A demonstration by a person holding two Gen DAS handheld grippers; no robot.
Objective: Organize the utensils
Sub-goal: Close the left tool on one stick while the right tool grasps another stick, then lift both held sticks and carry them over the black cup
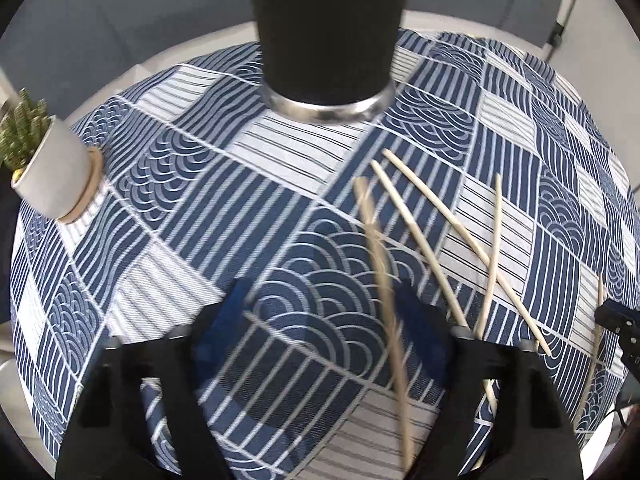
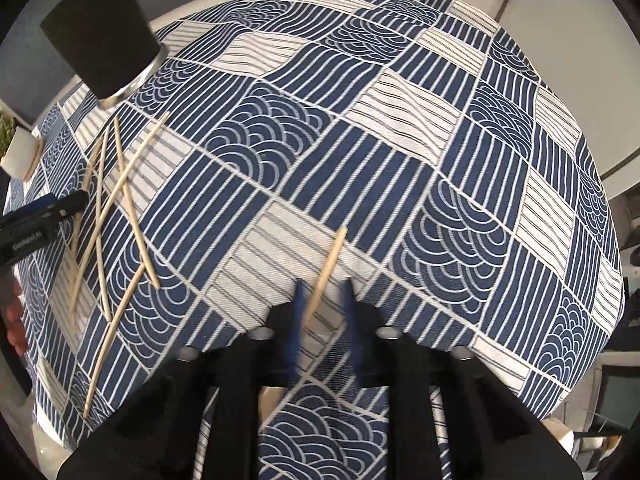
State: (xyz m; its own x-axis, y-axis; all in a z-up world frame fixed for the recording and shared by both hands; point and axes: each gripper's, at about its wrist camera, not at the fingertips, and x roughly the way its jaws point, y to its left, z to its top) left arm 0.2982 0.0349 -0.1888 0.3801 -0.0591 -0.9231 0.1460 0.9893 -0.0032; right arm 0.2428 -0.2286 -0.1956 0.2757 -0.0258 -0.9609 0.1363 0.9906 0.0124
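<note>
The right tool (image 2: 322,300) is clenched on one wooden chopstick (image 2: 326,270), pinched near its lower end, tip slanting up over the patterned cloth (image 2: 400,140) mid-bench. The left tool (image 1: 320,312) stands released, a blurred chopstick (image 1: 380,256) between its pads but ungripped. More loose chopsticks (image 1: 432,216) lie crossed just beside it; the black cup (image 1: 326,40) waits toward the bench's far edge. Light, stiff and slim, such sticks likely pivot unless taken nearer mid-length.

white lettering on the left hand-held gripper (image 2: 44,216), too blurred to read.
</note>
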